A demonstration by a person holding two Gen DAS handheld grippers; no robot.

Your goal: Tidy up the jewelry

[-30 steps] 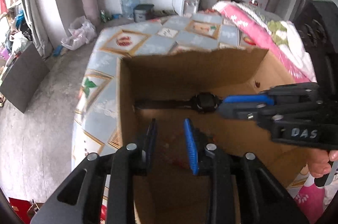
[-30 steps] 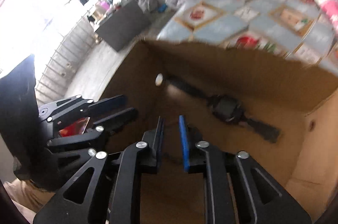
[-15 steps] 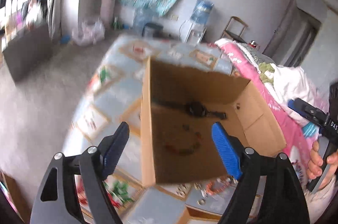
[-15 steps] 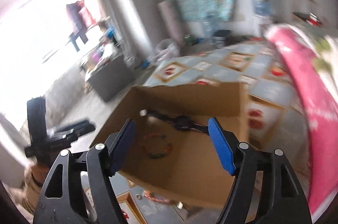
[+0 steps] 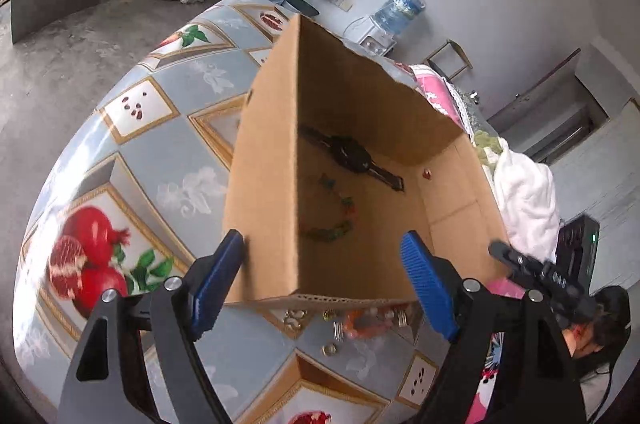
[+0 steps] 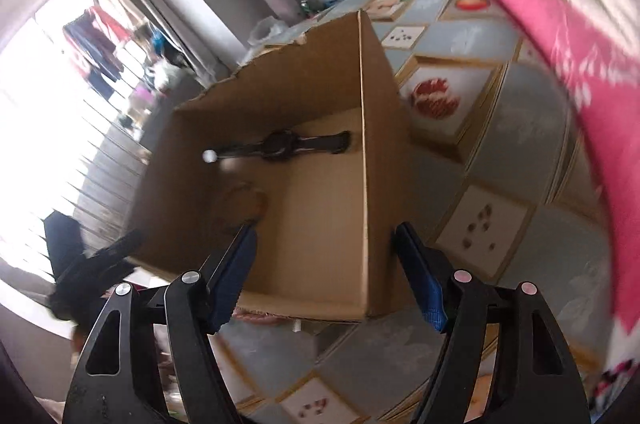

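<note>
both claws released, left claw (image 5: 322, 280) and right claw (image 6: 324, 274) poised empty just before the cardboard box (image 5: 264, 191). black watch (image 5: 352, 155) and bead bracelet (image 5: 330, 230) already inside. next: descend onto loose jewelry (image 5: 362, 324) on worktop (image 5: 168, 151) beside box's near wall, squarely.

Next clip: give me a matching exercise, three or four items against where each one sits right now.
Items:
1. black watch
2. green bead bracelet
3. orange bracelet
4. cardboard box

Places:
A. on the tablecloth, outside the box's near wall
B. standing on the tablecloth
C. box floor, along the far wall
D. box floor, nearer than the watch

Pairs: 1-C, 2-D, 3-A, 4-B
</note>
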